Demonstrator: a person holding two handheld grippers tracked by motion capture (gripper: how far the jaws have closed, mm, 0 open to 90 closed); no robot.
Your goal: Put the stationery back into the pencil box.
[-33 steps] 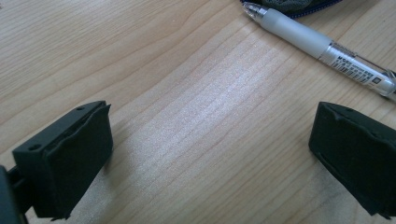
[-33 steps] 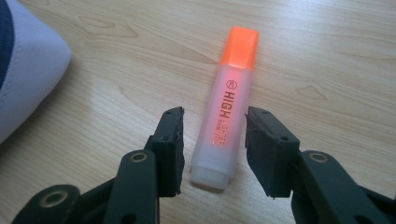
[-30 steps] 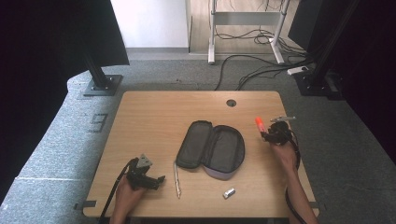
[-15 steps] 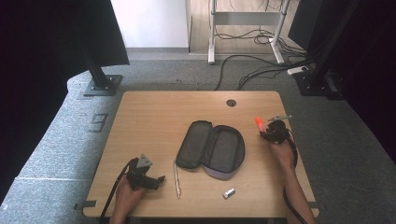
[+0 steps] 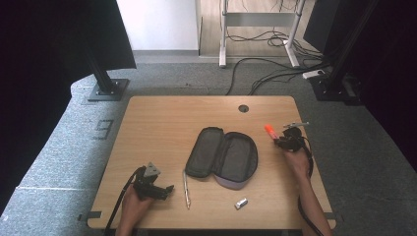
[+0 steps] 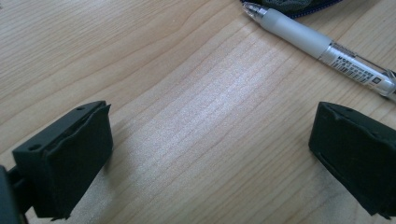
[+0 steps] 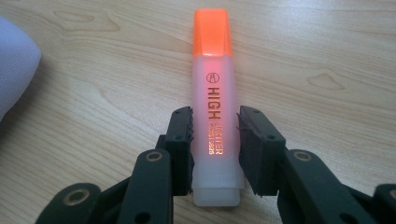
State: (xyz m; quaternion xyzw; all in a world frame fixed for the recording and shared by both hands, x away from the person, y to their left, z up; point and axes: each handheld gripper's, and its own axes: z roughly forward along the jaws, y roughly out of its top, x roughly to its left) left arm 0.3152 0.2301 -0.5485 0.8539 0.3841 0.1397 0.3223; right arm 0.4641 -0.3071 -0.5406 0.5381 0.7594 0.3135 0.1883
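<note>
Right gripper view puts the orange highlighter [image 7: 213,105] upright in the middle of the frame, cap toward the top, with the right gripper [image 7: 215,135] astride its pale barrel. Those jaws have just been closing, and the pads now press the barrel from both sides just below the printed lettering, so the marker is grasped while it appears to lie flat on the table [image 7: 327,60]. In the high view the same gripper [image 5: 281,138] sits at centre right, the highlighter's orange cap [image 5: 270,130] poking out toward the upper left, just beside the open pencil case [image 5: 222,156] in the middle of the frame. To my eye the grip is set and a lift toward the case looks like the next step.

The left gripper [image 5: 164,189] rests at lower left with its jaws spread wide and nothing between them. A pen [image 6: 322,49] lies across the upper right of the left gripper view, apart from both pads. A small silvery object [image 5: 240,203] lies at lower centre.
</note>
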